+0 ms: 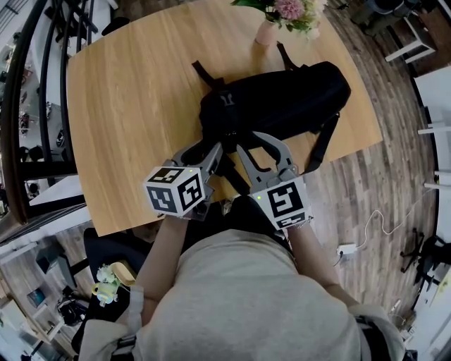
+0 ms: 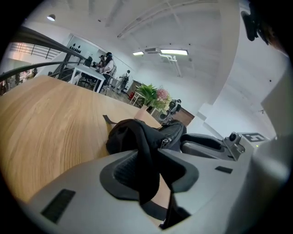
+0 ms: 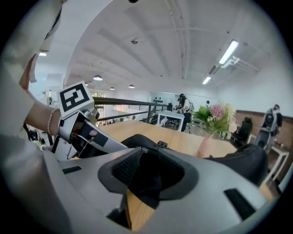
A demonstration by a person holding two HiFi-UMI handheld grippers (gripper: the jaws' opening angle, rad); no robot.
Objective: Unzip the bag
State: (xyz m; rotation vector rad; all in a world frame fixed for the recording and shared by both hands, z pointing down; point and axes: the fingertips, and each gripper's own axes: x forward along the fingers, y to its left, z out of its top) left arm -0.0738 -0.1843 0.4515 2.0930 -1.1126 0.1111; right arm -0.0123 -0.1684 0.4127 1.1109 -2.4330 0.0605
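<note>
A black bag lies on the wooden table, its straps spread toward me. Both grippers meet at its near end. My left gripper is shut on a fold of the bag's black fabric, which fills the gap between its pads. A metal zipper pull shows just beyond those jaws, on the bag. My right gripper sits close beside the left. It is shut on another fold of black fabric at the same end. The rest of the bag stretches off to the right.
A pink vase of flowers stands at the table's far edge behind the bag. The table's near edge runs just under the grippers. A white power strip lies on the floor at the right, and white furniture stands beyond.
</note>
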